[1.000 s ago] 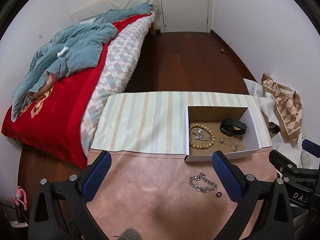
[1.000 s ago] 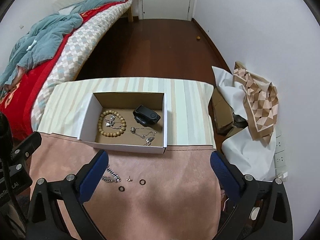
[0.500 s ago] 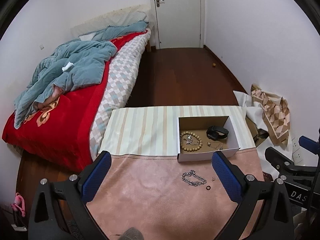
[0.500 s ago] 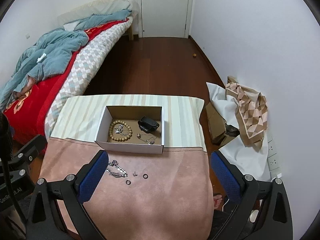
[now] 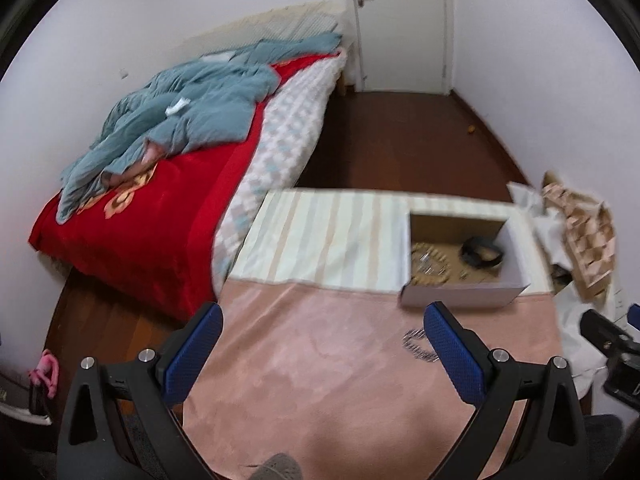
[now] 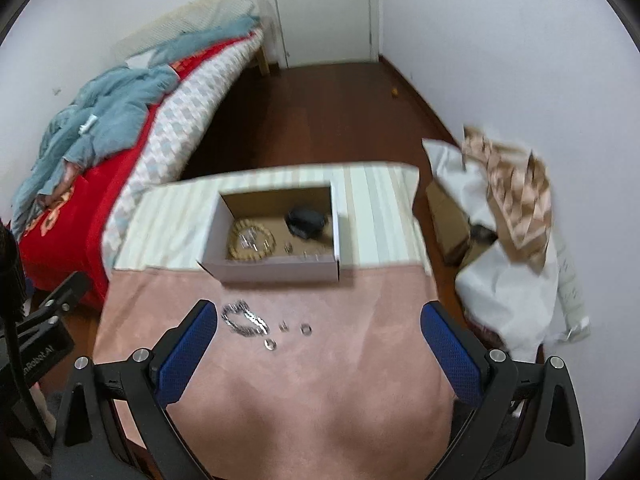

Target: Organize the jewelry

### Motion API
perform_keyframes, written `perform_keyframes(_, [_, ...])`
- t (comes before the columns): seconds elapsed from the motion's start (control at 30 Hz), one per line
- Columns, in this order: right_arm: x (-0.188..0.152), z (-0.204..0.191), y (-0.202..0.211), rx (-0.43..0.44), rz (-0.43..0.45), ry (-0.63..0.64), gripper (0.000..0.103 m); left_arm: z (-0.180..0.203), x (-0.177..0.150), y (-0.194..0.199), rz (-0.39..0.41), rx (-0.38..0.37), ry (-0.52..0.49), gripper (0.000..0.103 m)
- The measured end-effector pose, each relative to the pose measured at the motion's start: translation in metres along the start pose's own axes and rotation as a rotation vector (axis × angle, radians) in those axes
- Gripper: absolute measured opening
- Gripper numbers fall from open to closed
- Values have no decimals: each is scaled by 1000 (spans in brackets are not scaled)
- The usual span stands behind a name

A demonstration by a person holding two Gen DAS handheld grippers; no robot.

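1. The left gripper [image 5: 322, 322], black-framed with blue textured pads, is held wide apart above the pink suede-like table cover [image 5: 320, 360]; nothing is gripped between its fingers.
2. Same story for the right gripper [image 6: 318, 322]: spread wide, nothing held, hovering over the near half of the table.
3. An open white cardboard box with a brown inside [image 6: 280, 270] is parked where the pink cover meets the pale striped cloth [image 6: 168, 224].
4. Inside the box, a tan wooden bead bracelet [image 6: 251, 242] is seen on the left with some small silver bits lying in its ring, and a black band-like item [image 6: 306, 220] sits to the right. A few tiny silver pieces are scattered near the front wall, too blurry to be named.
5. Loose on the pink cover, just in front of the box, a silver chain bracelet [image 6: 242, 318] is bunched up close to the right gripper's left finger.
6. Right of the chain, a tiny silver stud-like piece [image 6: 283, 325] and two small rings [image 6: 306, 329] [image 6: 270, 344] are laid out, none touching.
7. In the left wrist view the chain [image 5: 418, 344] is partly hidden behind the right-hand blue pad.
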State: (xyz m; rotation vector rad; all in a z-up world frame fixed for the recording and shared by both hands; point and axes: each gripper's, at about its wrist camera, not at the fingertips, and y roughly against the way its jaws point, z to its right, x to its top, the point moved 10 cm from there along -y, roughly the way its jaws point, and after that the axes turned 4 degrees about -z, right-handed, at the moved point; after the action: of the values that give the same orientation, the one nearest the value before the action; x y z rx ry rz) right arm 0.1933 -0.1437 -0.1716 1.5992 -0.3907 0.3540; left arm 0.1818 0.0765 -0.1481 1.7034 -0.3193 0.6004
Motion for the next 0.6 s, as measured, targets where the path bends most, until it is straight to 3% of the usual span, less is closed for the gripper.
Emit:
perform_keyframes(0.07, [-13, 5, -25, 11, -44, -25, 102, 0, -15, -21, -44, 13, 2, 103])
perform_keyframes(0.13, [-26, 6, -51, 43, -80, -37, 93, 0, -29, -42, -91, 32, -3, 103])
perform_keyframes(0.2, [-41, 4, -80, 79, -132, -43, 73, -1, -41, -58, -125, 60, -13, 103])
perform_keyframes(0.37, [-63, 5, -135, 91, -170, -68, 51, 0, -66, -94, -205, 81, -26, 103])
perform_keyframes(0.47, [-66, 4, -156, 84, -167, -46, 44, 5, -77, -109, -239, 87, -41, 103])
perform_keyframes(0.6, [-64, -8, -172, 58, -156, 32, 43, 9, -86, -126, -274, 94, -51, 103])
